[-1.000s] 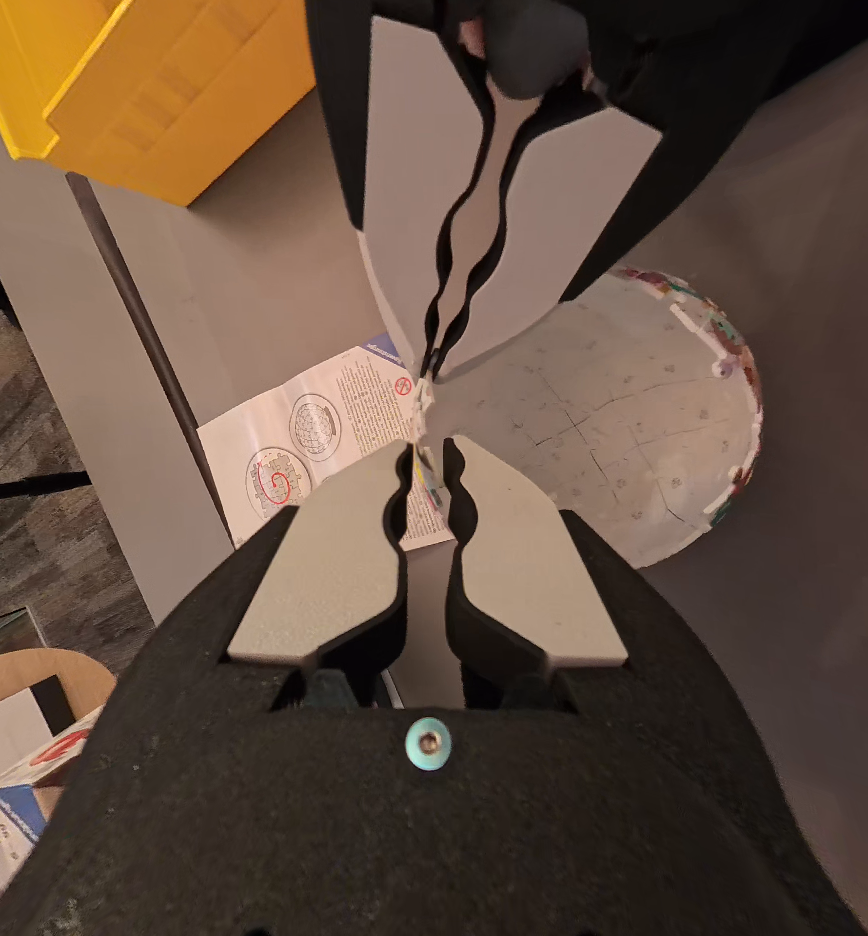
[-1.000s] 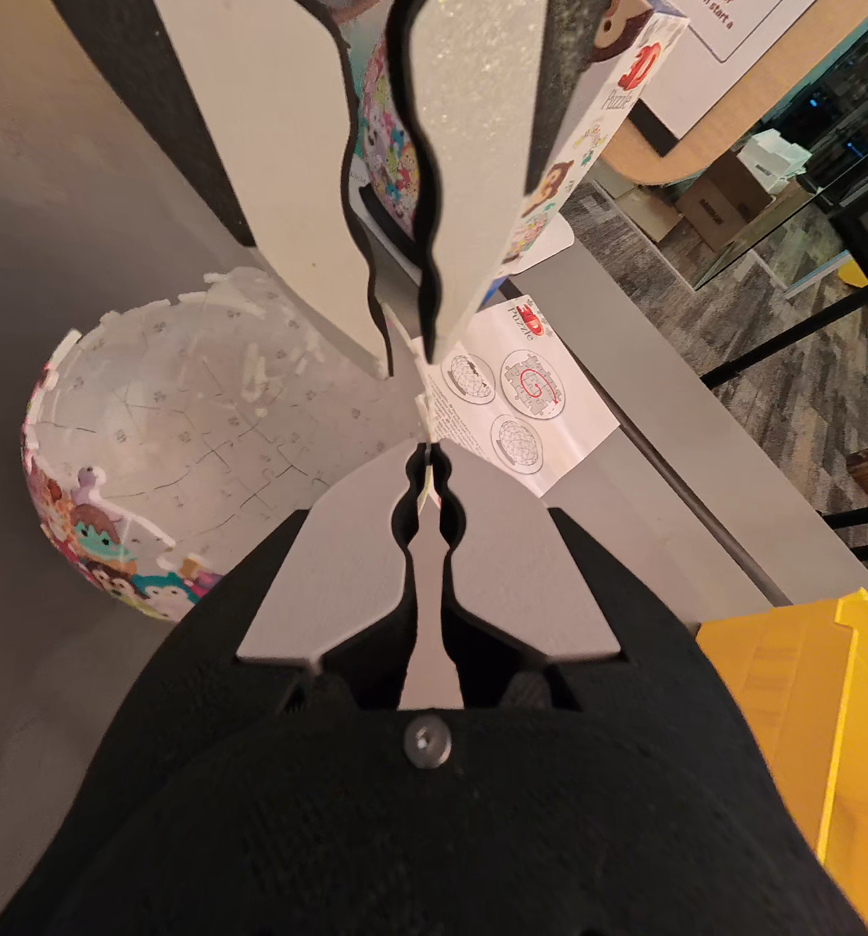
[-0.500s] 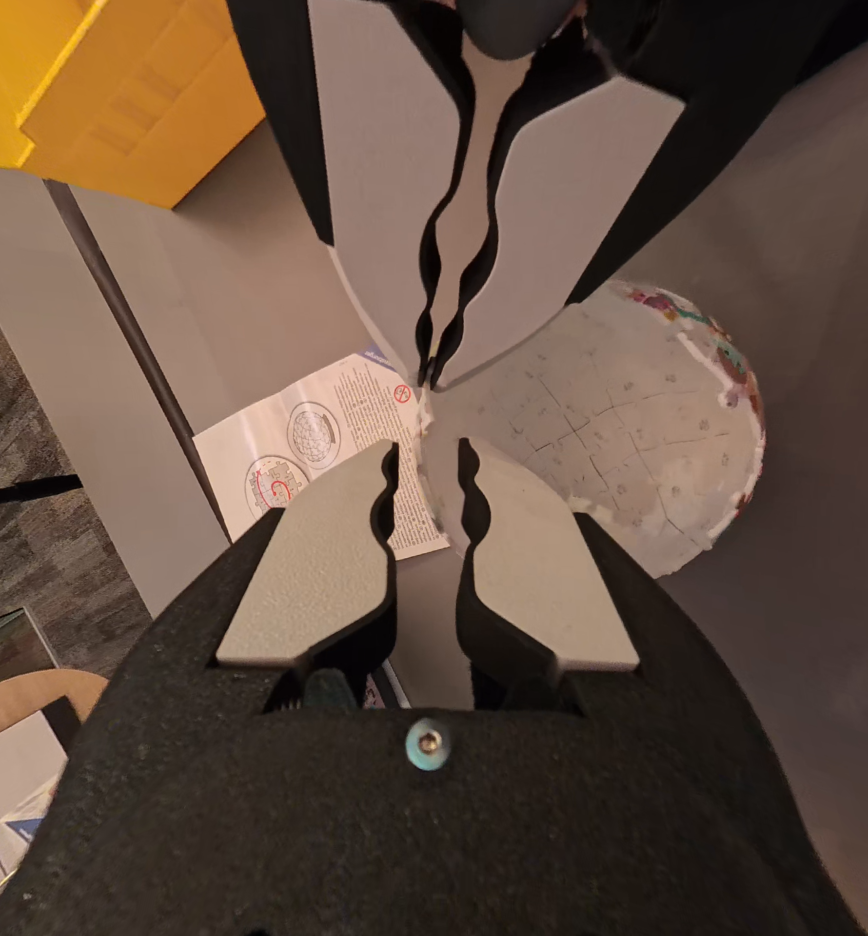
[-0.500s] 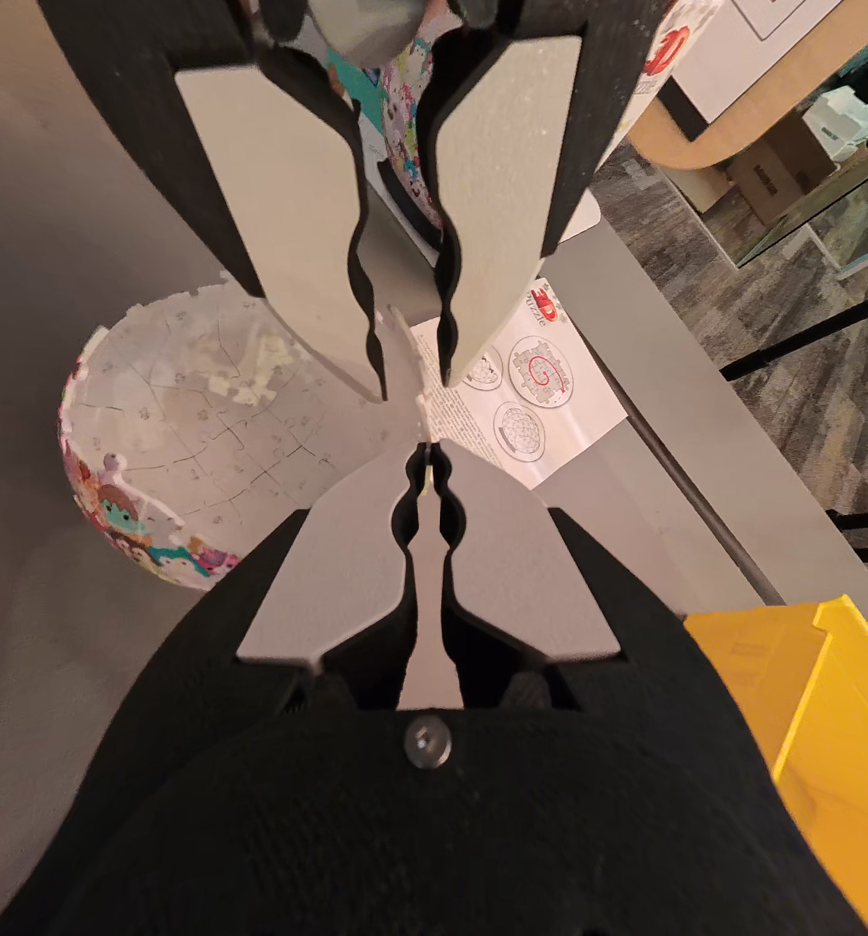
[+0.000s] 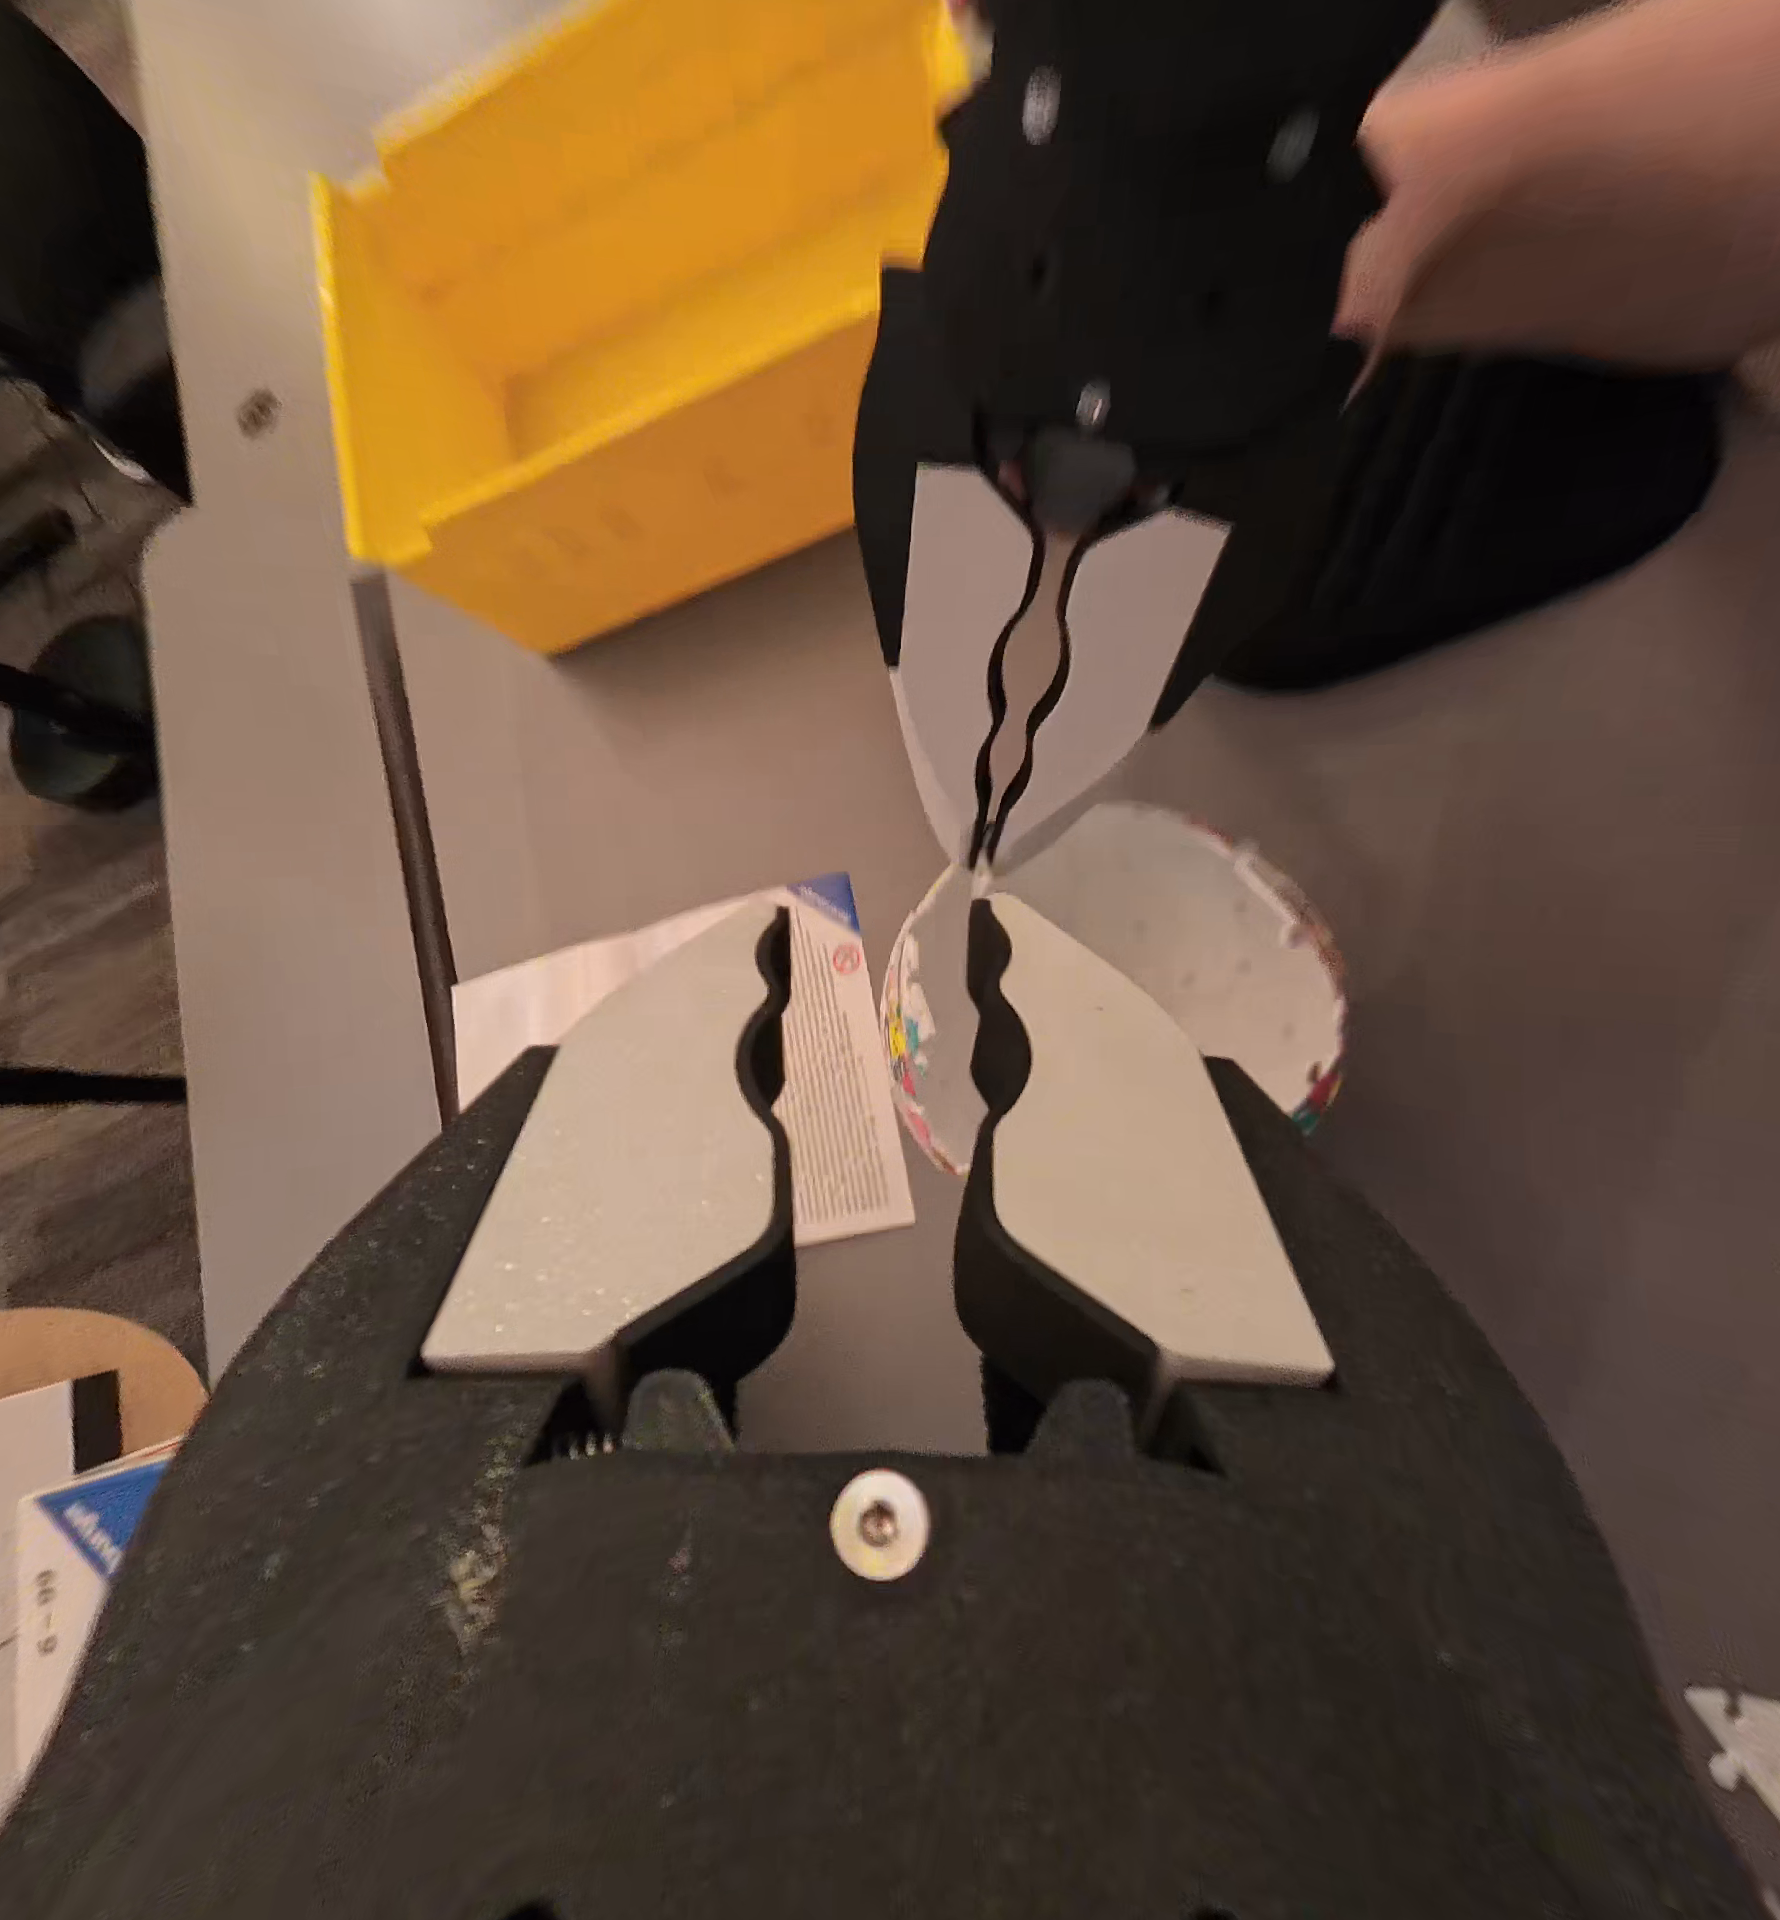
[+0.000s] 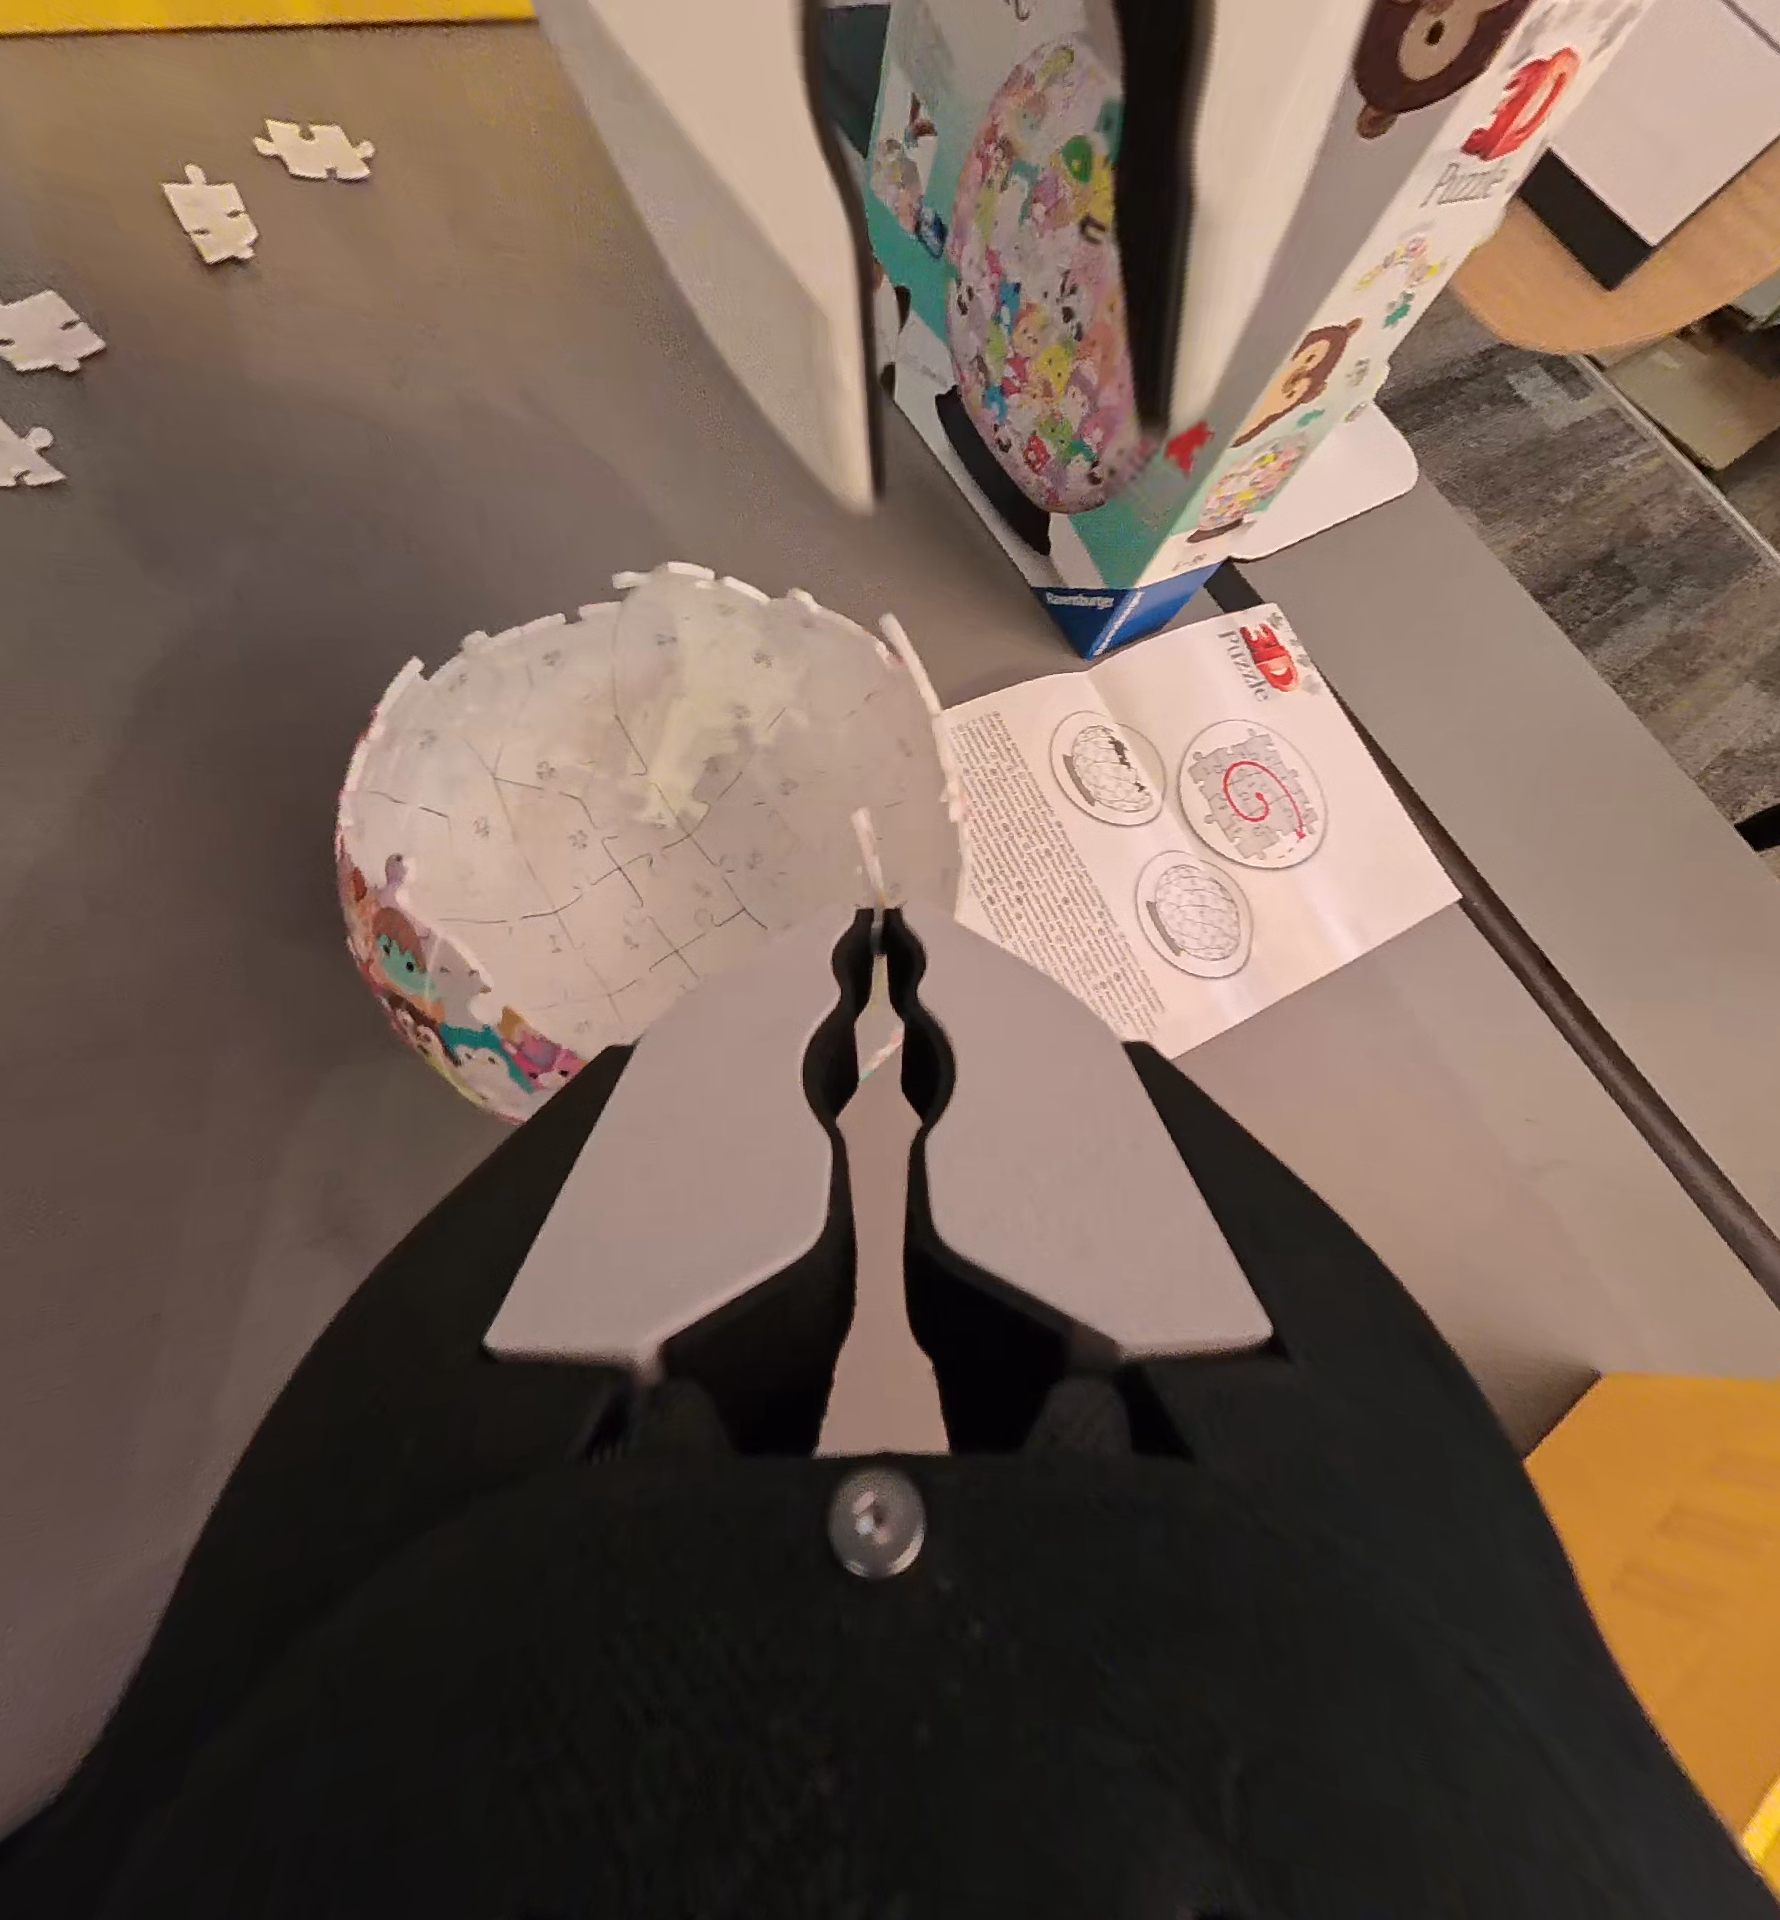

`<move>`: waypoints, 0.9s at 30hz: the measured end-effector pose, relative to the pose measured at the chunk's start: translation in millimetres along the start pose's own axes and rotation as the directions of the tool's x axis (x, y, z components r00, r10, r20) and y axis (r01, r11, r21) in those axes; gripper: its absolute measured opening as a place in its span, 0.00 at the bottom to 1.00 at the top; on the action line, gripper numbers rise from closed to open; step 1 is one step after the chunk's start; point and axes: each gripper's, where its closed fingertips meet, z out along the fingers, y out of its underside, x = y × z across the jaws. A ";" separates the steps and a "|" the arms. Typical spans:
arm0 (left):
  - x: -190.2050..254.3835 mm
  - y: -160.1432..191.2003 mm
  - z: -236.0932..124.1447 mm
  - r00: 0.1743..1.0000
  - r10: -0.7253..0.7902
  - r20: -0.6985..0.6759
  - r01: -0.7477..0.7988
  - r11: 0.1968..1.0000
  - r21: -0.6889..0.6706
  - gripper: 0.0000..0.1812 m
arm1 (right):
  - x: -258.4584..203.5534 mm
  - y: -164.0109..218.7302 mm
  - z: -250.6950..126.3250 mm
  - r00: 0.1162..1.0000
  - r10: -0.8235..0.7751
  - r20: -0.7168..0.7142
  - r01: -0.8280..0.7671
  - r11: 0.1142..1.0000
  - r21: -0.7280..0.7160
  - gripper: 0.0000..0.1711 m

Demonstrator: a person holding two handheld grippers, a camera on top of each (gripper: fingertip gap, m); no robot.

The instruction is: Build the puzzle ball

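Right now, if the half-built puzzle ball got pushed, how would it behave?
The puzzle ball would probably rock or roll, since it rests on its rounded side. Likely light: it is a thin, hollow shell. Its jagged open rim suggests edge pieces could pop loose.

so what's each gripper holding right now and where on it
Right gripper pinches a puzzle piece by its lower edge, at the fingertips. Left gripper is open, holding nothing.

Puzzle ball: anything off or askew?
Nothing damaged. The puzzle ball is a half-built shell lying tilted on the table, opening up. Right claw pinches a puzzle piece; left claw is open.
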 end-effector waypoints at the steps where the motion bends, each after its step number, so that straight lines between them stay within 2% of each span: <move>1: -0.5 -9.9 -9.9 1.000 -0.014 0.018 0.012 0.998 0.065 0.19 | 1.4 -0.7 -1.3 1.000 0.000 -0.006 0.000 1.000 0.005 0.02; 6: -1.0 -59.8 -74.9 0.985 -0.102 0.140 0.033 0.905 0.424 0.23 | 8.4 -8.3 -15.5 1.000 0.021 -0.013 -0.020 0.999 0.035 0.02; 8: -8.1 -72.2 -101.4 0.958 -0.182 0.221 0.031 0.833 0.553 0.38 | 12.1 -11.7 -20.1 1.000 0.024 -0.006 -0.023 0.999 0.034 0.02; 10: -12.4 -74.4 -116.4 0.934 -0.246 0.260 0.037 0.790 0.612 0.44 | 14.7 -13.8 -22.2 1.000 0.019 0.022 -0.020 1.000 0.014 0.02; 12: -19.8 -68.7 -119.9 0.897 -0.283 0.340 0.023 0.798 0.603 0.52 | 19.8 -16.8 -23.9 0.999 0.012 0.038 -0.012 1.000 -0.001 0.02; 13: -25.3 -64.9 -122.0 0.869 -0.306 0.389 0.015 0.802 0.597 0.52 | 20.6 -19.2 -24.8 0.999 0.004 0.054 -0.004 1.000 0.000 0.02; 14: -26.1 -65.1 -125.5 0.854 -0.318 0.411 0.000 0.791 0.612 0.49 | 22.1 -20.7 -25.3 0.998 0.000 0.066 0.000 1.000 -0.002 0.02; 16: -17.6 -78.0 -140.8 0.864 -0.318 0.391 -0.072 0.690 0.720 0.28 | 25.1 -20.0 -25.3 0.996 -0.003 0.088 0.005 1.000 -0.020 0.02; 17: -15.8 -83.0 -151.0 0.854 -0.313 0.416 -0.133 0.641 0.756 0.26 | 25.5 -18.9 -24.9 0.995 -0.005 0.101 0.008 1.000 -0.026 0.02; 19: -9.3 -86.6 -159.2 0.842 -0.278 0.462 -0.218 0.608 0.763 0.09 | 27.1 -18.1 -23.6 0.993 -0.001 0.118 0.003 1.000 -0.018 0.02; 21: -6.8 -84.1 -151.8 0.835 -0.239 0.497 -0.241 0.652 0.719 0.02 | 25.7 -18.6 -22.3 0.989 0.018 0.144 -0.020 1.000 0.013 0.02; 23: -5.0 -83.8 -139.0 0.847 -0.199 0.493 -0.238 0.688 0.685 0.00 | 24.2 -19.4 -22.7 0.987 0.033 0.158 -0.042 0.998 0.051 0.02; 27: -11.7 -89.7 -116.6 0.895 -0.263 0.362 -0.069 0.718 0.692 0.00 | 22.4 -13.7 -23.2 0.981 0.060 0.183 -0.073 0.995 0.065 0.02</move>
